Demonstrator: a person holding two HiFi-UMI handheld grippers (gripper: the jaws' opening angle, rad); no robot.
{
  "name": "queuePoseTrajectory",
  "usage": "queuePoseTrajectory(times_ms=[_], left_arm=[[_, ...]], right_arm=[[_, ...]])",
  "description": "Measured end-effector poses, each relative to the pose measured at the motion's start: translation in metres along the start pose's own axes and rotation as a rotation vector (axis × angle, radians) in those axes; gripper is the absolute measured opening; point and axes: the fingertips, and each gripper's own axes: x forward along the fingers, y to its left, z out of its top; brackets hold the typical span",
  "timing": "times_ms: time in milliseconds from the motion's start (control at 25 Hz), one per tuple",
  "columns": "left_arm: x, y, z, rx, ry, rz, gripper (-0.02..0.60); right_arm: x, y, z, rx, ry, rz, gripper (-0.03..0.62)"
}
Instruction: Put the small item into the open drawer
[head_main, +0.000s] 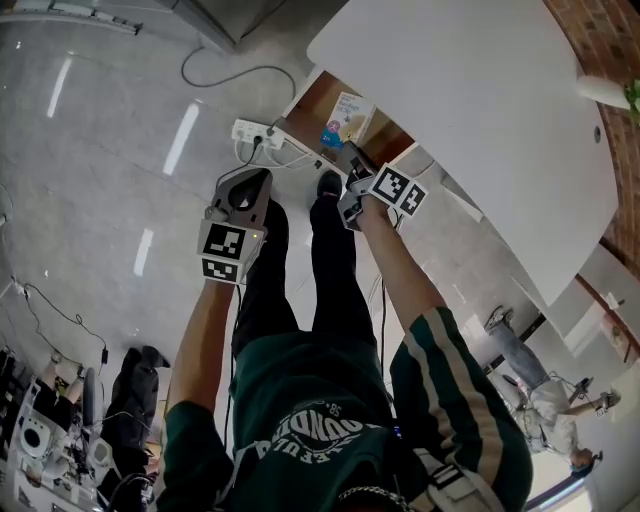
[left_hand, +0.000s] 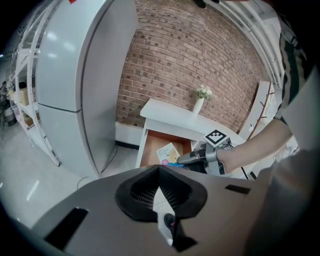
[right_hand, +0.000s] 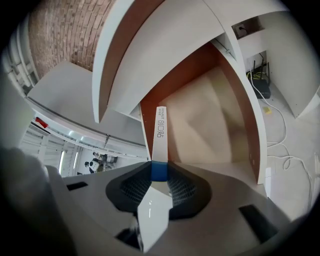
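Note:
The small item is a thin flat box (head_main: 347, 118), pale with a blue end. My right gripper (head_main: 352, 172) is shut on that blue end and holds the box over the open drawer (head_main: 310, 100) under the white table. The right gripper view shows the box (right_hand: 160, 132) edge-on, reaching from the gripper (right_hand: 159, 172) out over the drawer's bare tan floor (right_hand: 215, 120). My left gripper (head_main: 258, 180) hangs left of the drawer, shut with nothing in it. Past that gripper (left_hand: 160, 172), its own view shows the drawer (left_hand: 150, 150), the box (left_hand: 168, 151) and the right gripper (left_hand: 186, 159).
A white table top (head_main: 470, 110) covers the drawer from above. A power strip (head_main: 258, 133) with cables lies on the floor beside the drawer. A vase of flowers (left_hand: 200, 100) stands on the table and a tall grey fridge (left_hand: 85, 75) stands to the left. Another person (head_main: 530, 370) is behind.

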Motion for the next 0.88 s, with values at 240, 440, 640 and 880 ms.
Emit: queuePoseTrajectory(times_ms=[240,440,640,880], left_arm=[[0.008,-0.001,-0.013,-0.006,0.019,-0.016,0.015],[0.017,0.000,-0.019,-0.012,0.023,-0.028,0.015],[0.024,-0.005,-0.021,-0.017,0.028,-0.048,0.015],[0.030,-0.008,-0.024,-0.027,0.032,-0.069,0.015]], right_arm=[[0.015,-0.025,0.015,0.026,-0.040,-0.060,0.109],[0.027,-0.040,0.018,0.062,-0.075,-0.097,0.109],[0.038,-0.047,0.023,0.075,-0.087,-0.109,0.109],[0.048,-0.051,0.027,0.091,-0.098,-0.127,0.107]])
